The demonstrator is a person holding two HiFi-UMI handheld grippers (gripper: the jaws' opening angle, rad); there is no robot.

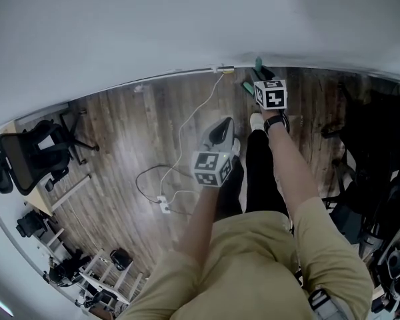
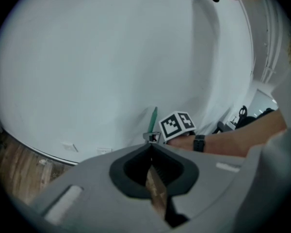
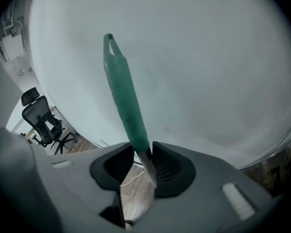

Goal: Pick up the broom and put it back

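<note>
The broom's green handle point(image 3: 122, 93) stands almost upright against the white wall, its hanging loop at the top and a metal shaft below the grip. My right gripper point(image 3: 143, 150) is shut on the broom where green grip meets metal. In the head view this gripper point(image 1: 257, 82) is at the wall's foot, with a bit of the green handle point(image 1: 259, 64) showing beyond its marker cube. My left gripper point(image 1: 221, 129) hangs over the wooden floor, nearer the person, shut and empty. The left gripper view shows its tips point(image 2: 151, 144) together, and the broom handle point(image 2: 153, 120) beyond.
A white cable runs from the wall to a power strip point(image 1: 165, 205) on the wooden floor. A black office chair point(image 1: 28, 157) stands at the left, racks point(image 1: 87, 275) at the lower left, dark equipment point(image 1: 377, 152) at the right. The person's legs and shoes are below the grippers.
</note>
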